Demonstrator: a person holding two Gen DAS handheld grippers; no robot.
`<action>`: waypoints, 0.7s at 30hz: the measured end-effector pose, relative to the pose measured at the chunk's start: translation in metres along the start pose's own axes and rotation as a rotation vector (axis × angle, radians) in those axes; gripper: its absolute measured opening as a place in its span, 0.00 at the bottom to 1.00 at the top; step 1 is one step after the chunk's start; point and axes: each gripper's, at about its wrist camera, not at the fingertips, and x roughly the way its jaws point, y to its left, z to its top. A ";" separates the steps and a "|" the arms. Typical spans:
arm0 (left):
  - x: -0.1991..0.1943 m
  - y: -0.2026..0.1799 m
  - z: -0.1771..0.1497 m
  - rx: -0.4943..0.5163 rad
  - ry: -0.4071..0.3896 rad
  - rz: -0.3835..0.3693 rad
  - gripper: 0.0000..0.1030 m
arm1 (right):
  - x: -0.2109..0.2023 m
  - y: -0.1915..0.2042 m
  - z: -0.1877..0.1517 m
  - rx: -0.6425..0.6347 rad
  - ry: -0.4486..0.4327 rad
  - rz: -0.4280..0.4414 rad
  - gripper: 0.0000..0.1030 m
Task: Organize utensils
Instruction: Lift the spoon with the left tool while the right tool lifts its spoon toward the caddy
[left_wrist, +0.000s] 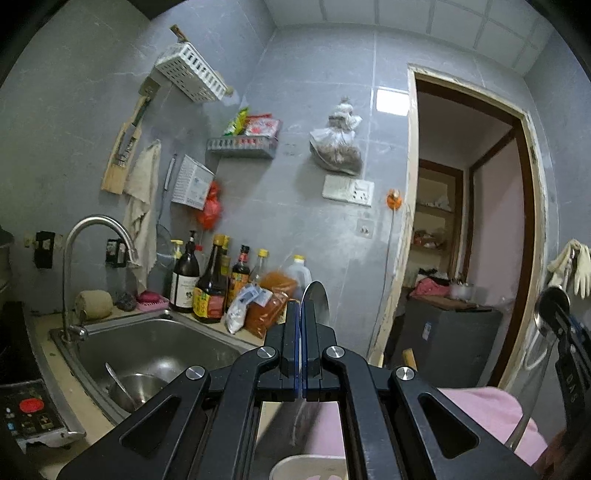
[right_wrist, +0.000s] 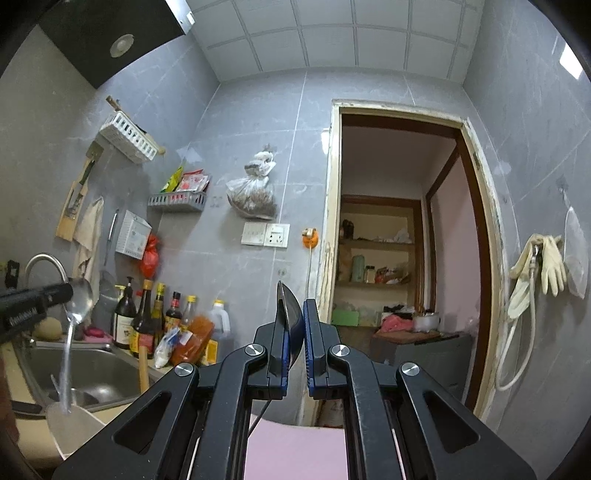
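Spoon (right_wrist: 79, 299) bowl up; handle down.

A home kitchen: steel sink (left_wrist: 155, 343), faucet (left_wrist: 92, 236), sauce bottles (left_wrist: 210, 284).

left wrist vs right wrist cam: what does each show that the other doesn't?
Left wrist only: the steel bowl with a ladle lying in the steel sink, and the induction hob's control panel with its red button.

Right wrist only: the black range hood overhead, and the left tongs shut on a long-handled steel spoon, seen side-on.

Both: the white slotted wall basket, the curved steel tap, the dark sauce bottles and the cream rubber gloves by the doorway.
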 end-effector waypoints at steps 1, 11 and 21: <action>0.001 -0.001 -0.001 0.011 0.002 0.001 0.00 | 0.000 0.000 -0.001 0.001 0.001 0.004 0.05; 0.016 -0.012 -0.023 0.136 0.031 0.035 0.00 | 0.000 0.008 -0.011 -0.012 0.004 0.044 0.05; 0.036 -0.010 -0.059 0.159 0.150 0.030 0.00 | -0.002 0.028 -0.032 -0.078 0.040 0.093 0.05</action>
